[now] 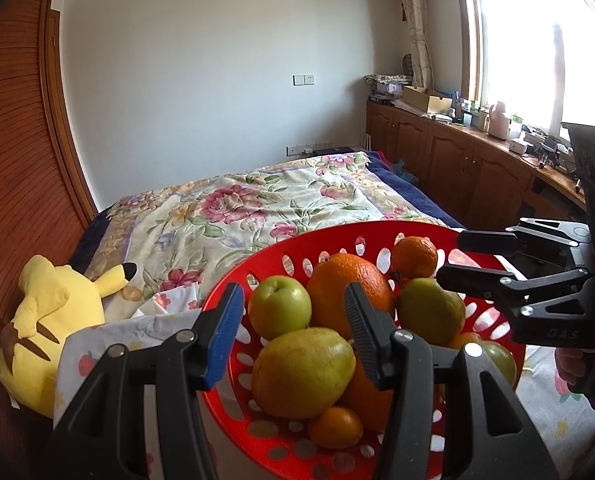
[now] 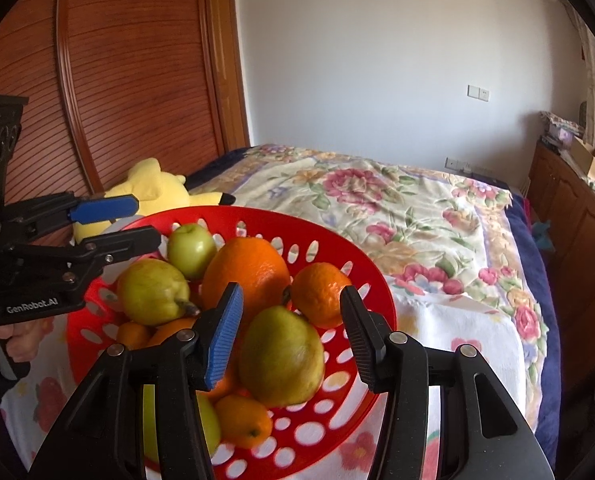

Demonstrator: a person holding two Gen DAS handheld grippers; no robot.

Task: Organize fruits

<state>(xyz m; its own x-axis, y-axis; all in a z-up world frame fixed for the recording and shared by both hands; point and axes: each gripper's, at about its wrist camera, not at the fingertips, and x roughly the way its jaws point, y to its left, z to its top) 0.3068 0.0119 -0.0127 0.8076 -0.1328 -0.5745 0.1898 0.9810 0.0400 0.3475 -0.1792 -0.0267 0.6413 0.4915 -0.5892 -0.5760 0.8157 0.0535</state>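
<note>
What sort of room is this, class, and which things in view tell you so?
Most likely a bedroom in a home: a bed under a floral blanket, a yellow plush toy lying on it, and a wooden slatted wardrobe door alongside.

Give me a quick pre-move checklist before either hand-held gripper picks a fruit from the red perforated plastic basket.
1. Left hand-held gripper empty, pads apart: ok.
2. Right hand-held gripper empty, pads apart: ok.
3. Yellow-green pear between the right pads, untouched by them: ok.
4. Red perforated plastic basket resting flat on the floral bedspread: ok.
5. Fruit pile stable: cannot tell; the big orange sits on top of others.
6. Place to sort fruit into: cannot tell, no second container is in view.
</note>
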